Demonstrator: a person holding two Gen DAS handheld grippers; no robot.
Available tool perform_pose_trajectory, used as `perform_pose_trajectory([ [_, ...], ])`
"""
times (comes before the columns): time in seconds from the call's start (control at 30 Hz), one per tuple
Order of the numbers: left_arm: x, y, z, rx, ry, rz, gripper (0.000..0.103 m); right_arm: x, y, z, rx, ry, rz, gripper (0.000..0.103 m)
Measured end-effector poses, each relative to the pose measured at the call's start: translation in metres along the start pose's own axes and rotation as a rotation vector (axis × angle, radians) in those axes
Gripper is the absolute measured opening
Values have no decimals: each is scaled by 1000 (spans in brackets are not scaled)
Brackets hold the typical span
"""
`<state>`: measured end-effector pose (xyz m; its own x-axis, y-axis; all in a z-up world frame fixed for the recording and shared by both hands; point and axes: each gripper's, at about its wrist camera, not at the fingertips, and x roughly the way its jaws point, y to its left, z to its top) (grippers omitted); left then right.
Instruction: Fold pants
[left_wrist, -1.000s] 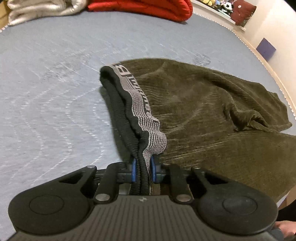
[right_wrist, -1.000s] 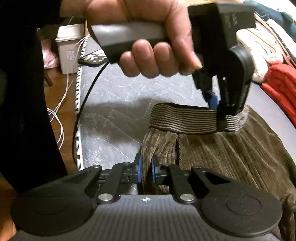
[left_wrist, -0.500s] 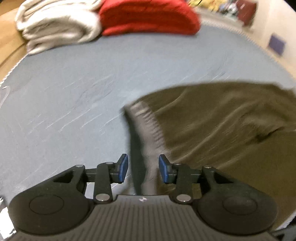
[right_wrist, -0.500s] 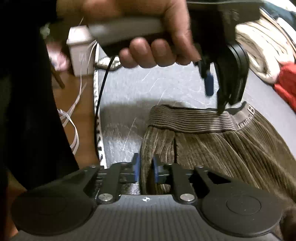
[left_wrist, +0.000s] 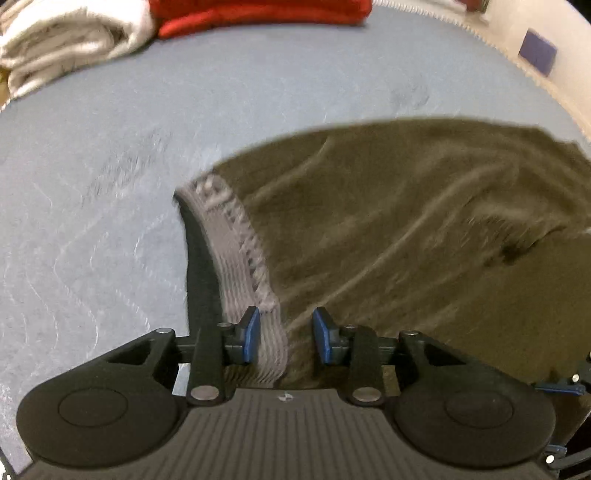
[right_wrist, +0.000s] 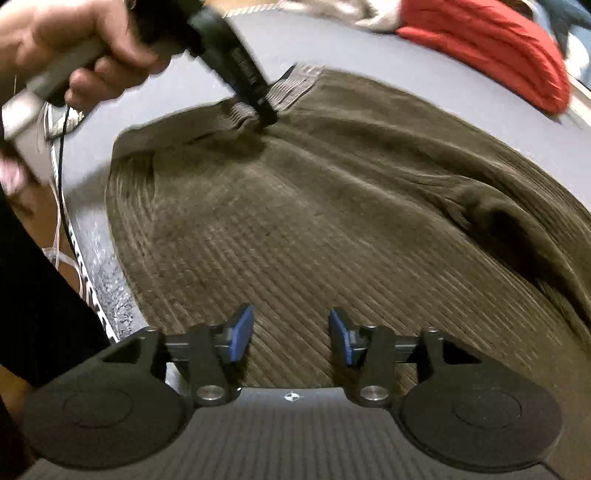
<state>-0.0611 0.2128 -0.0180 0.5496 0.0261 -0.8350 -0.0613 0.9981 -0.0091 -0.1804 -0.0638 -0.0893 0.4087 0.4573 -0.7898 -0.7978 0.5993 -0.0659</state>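
Olive-brown corduroy pants (left_wrist: 424, 221) lie spread on the grey-blue mattress (left_wrist: 110, 166); they also show in the right wrist view (right_wrist: 314, 221). Their grey striped waistband (left_wrist: 236, 251) runs toward my left gripper (left_wrist: 285, 339), which is open with the band lying loose between its blue pads. My right gripper (right_wrist: 291, 334) is open and empty, just above the corduroy. In the right wrist view the left gripper (right_wrist: 255, 99) sits at the waistband (right_wrist: 291, 85), held by a hand (right_wrist: 92, 48).
A folded red blanket (left_wrist: 258, 11) and a cream blanket (left_wrist: 62, 40) lie at the far side of the mattress. The red blanket also shows in the right wrist view (right_wrist: 487, 48). The mattress edge (right_wrist: 92, 280), white cables and floor are at the left there.
Both grippers let go of the pants and opened. The waistband dropped onto the mattress, and the right gripper pulled back over the spread corduroy.
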Motion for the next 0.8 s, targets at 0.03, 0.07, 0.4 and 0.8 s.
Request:
perform_pose_trajectory([
  [0.03,-3,-5,2,1,-21,-23,36,-6,-4,-2,10,-17,-12,51],
  [0.07,-5,-12,4,3,-34,-48,36,-11,-7,-5,19,-41,-29,51],
  [0.4,-24,-10,22,-103,-175,-20,36,-61,-53,-20,145,-131,-178,52],
  [0.8,-21,-22,30,-151,-275,32,27,-193,-138,-8,266,-491,-362,60],
])
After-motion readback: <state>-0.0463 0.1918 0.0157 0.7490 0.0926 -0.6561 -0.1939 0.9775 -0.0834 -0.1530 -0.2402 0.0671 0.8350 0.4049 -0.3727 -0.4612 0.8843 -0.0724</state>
